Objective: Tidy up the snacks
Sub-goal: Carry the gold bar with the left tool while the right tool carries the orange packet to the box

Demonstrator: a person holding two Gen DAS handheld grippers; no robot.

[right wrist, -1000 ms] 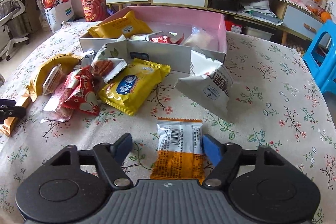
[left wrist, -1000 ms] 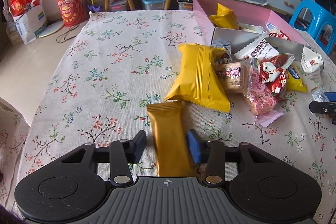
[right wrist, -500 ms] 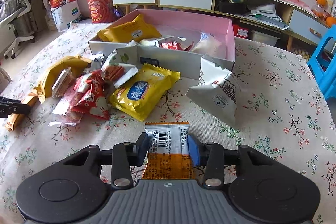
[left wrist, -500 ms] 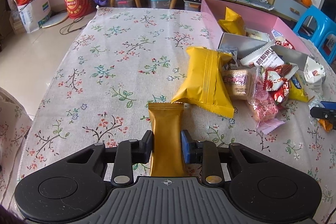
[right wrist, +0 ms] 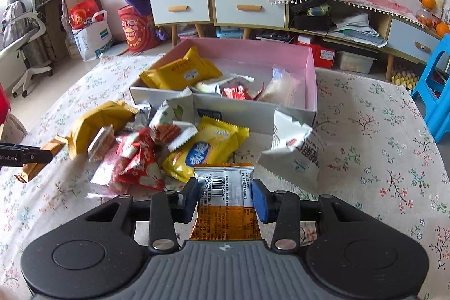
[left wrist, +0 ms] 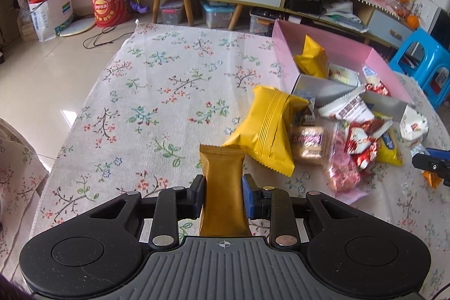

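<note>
Snacks lie heaped on a desk [left wrist: 157,92] draped in a floral cloth as both tongs grip one packet each. The left tongs [left wrist: 222,194] are closed on a slim gold-brown bar wrapper [left wrist: 222,182], pads pressing its two long sides, its crimped end pointing ahead. Ahead and to their right lies a large yellow pillow pack [left wrist: 267,128], then a jumble of red, pink and white sachets. Beyond that heap stands a pink cardboard box [left wrist: 374,58], with a yellow packet [left wrist: 312,58] inside. The right tongs [right wrist: 225,200] clamp an orange-and-silver sachet [right wrist: 225,187], barcode side up. Just ahead of them lie a yellow biscuit pack [right wrist: 205,151] and a white pouch [right wrist: 295,151] leaning against the box's near wall. Far left of the right tongs, the left tongs hold the gold bar clear of the cloth.
</note>
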